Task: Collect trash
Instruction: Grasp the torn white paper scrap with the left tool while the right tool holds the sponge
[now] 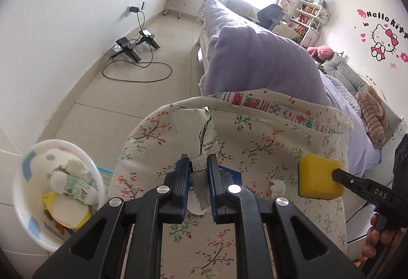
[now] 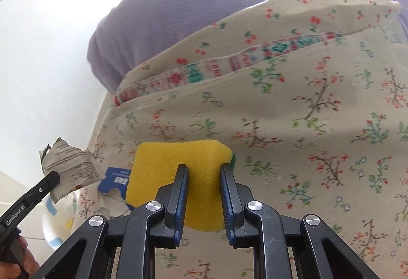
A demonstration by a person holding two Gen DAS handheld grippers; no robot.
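Observation:
My left gripper [image 1: 199,161] is shut on a torn grey printed wrapper [image 1: 201,133] and holds it above the floral cloth [image 1: 267,151]; the wrapper also shows in the right wrist view [image 2: 68,166]. My right gripper [image 2: 204,171] is shut on a yellow sponge [image 2: 163,171] over the same cloth [image 2: 306,125]; the sponge shows in the left wrist view [image 1: 318,174]. A white trash bin [image 1: 23,192] with packets and paper inside stands low at the left. A blue torn package piece [image 2: 114,182] and a white paper scrap [image 1: 278,187] lie on the cloth.
A purple blanket [image 1: 262,62] lies on the bed behind the floral cloth. Black devices with a cable [image 1: 137,59] sit on the tiled floor by the left wall. A shelf and a chair [image 1: 270,16] stand at the far end.

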